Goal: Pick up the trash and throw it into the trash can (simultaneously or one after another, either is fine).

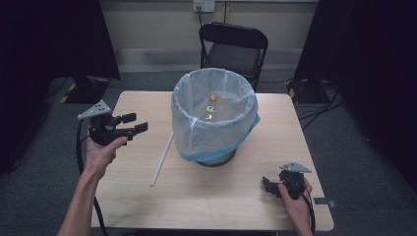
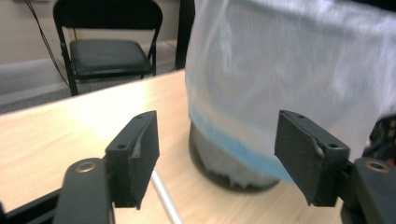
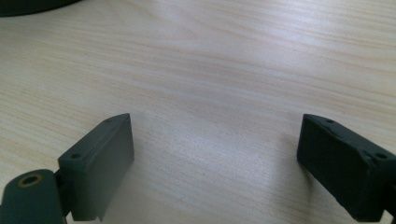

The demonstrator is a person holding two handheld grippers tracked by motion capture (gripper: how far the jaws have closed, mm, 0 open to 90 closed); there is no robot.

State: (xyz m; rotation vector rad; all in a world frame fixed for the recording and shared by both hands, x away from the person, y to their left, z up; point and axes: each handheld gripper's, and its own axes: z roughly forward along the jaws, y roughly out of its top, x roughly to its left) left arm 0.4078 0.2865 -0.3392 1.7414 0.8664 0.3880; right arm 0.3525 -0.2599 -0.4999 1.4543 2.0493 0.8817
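From the high view we see the left gripper (image 1: 132, 125) raised over the left edge of the light wooden table (image 1: 236, 206), jaws apart and empty, and the right gripper (image 1: 268, 186) low near the front right corner, while the round bin lined with a translucent white bag (image 1: 214, 115) stands mid-table holding small yellow scraps (image 1: 211, 108), a thin white rod (image 1: 162, 158) lying just beside it. In the left gripper view our jaws stand wide, framing the bin's dark base and the rod. In the right gripper view the jaws gape over bare wood, touching nothing.

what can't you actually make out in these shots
- Small yellow bits inside the bin liner: too small in the high view to identify.
- Bin base: mostly covered by the liner, blurred in the left gripper view.
- White rod: cut off by the bottom edge in the left gripper view.
- Right gripper: jaw tips partly hidden by the hand in the high view.
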